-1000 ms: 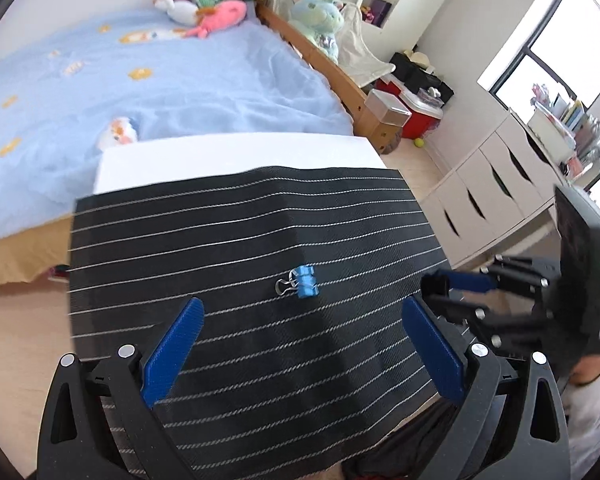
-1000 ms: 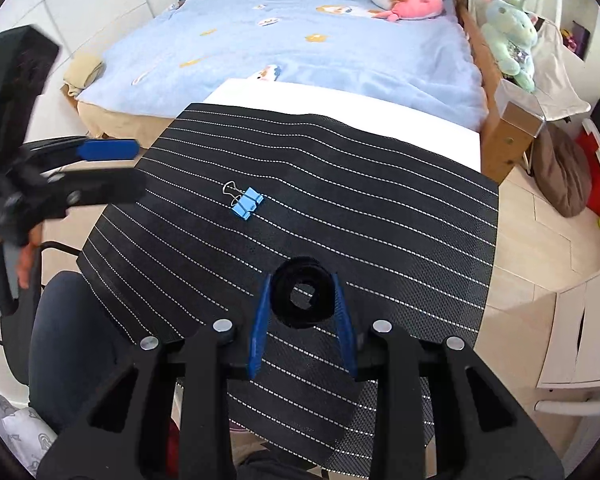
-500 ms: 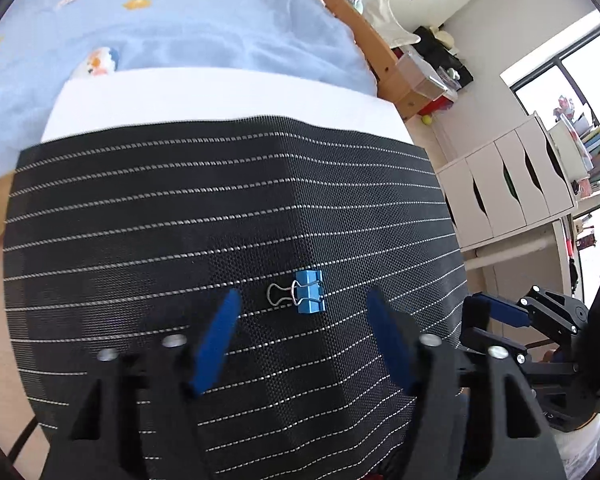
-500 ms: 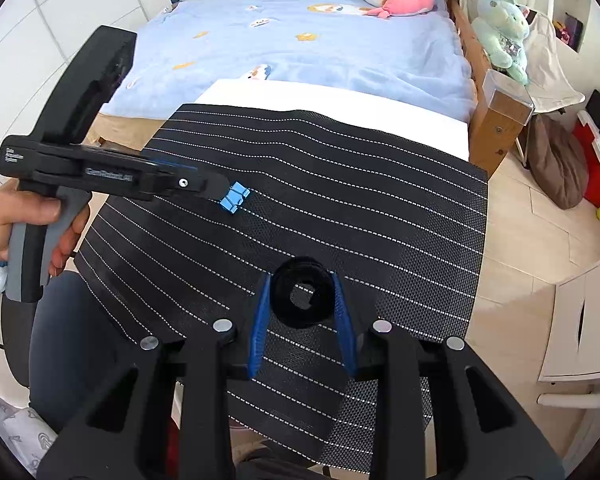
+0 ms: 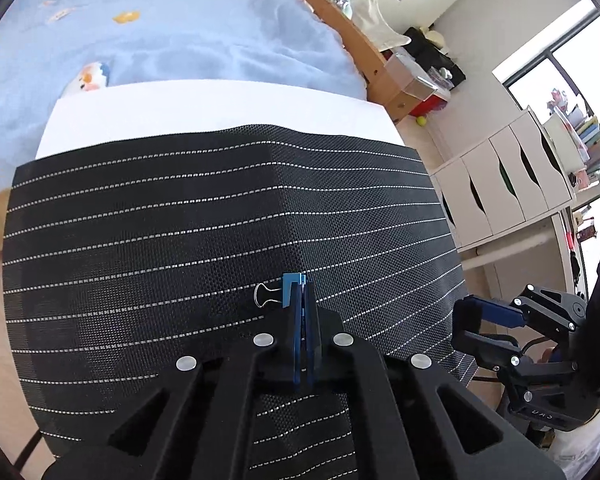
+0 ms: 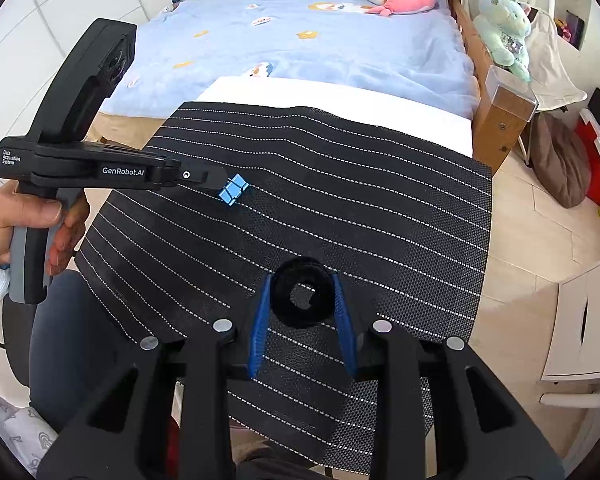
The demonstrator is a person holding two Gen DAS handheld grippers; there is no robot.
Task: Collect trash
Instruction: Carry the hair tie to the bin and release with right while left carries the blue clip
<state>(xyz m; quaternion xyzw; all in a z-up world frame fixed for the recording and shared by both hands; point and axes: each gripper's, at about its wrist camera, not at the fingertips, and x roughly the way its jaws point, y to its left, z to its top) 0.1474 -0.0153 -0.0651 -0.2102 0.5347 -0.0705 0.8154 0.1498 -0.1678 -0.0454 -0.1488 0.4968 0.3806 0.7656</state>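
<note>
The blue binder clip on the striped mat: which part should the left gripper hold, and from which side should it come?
Grip the blue binder clip by its flat blue body, coming steeply from above with one pad on each broad face. It lies flat on the striped mat, and its thin wire handles would likely slip. The left gripper has just closed there, jaws on the body.

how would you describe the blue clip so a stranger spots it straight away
Find the black striped mat before the blue bed. The clip lies on its left part, pinched by the left gripper. It is the only small bright-blue thing there.
</note>
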